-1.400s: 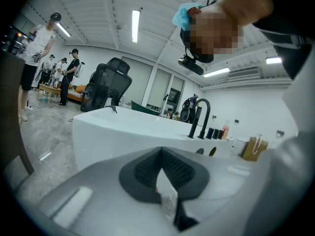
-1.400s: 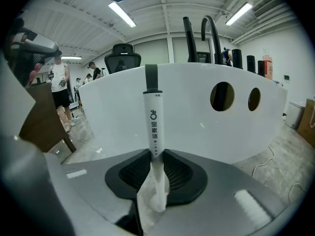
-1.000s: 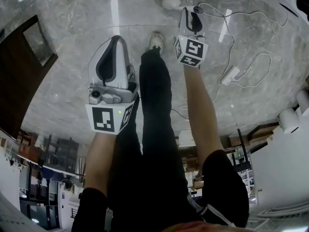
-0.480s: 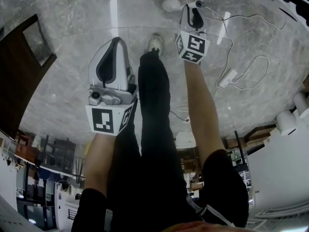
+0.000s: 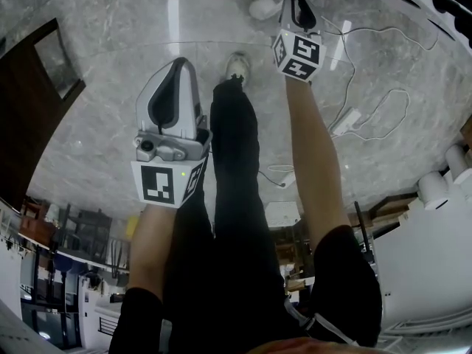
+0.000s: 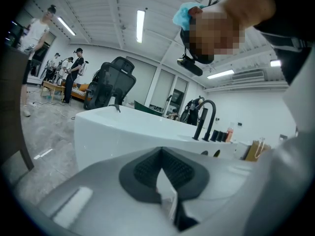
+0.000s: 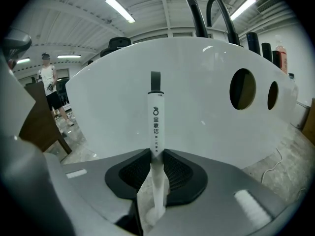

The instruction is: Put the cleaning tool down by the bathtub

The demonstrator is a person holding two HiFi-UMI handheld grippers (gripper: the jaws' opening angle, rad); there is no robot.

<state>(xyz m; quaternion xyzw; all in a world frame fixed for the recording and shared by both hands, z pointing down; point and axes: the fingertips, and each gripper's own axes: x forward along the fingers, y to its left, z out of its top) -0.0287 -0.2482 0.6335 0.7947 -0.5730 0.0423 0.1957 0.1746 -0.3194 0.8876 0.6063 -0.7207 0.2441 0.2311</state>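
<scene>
Right gripper (image 7: 155,154) clamps the tool (image 7: 155,117) low on its slim white handle, centre frame, before the tub (image 7: 206,107); likely light, stiff, slippery. Left gripper (image 6: 161,151) clenched, empty.

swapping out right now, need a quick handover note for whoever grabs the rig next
Left gripper: shut, empty.
Right gripper: shut on the tool, whose handle sticks out past the jaws.
Tub: its white wall fills the right gripper view, close behind the tool.
Done: tool is at the tub side, not yet put down.
Left: probably lower it to the floor by the tub, open the jaws, pull away.
</scene>
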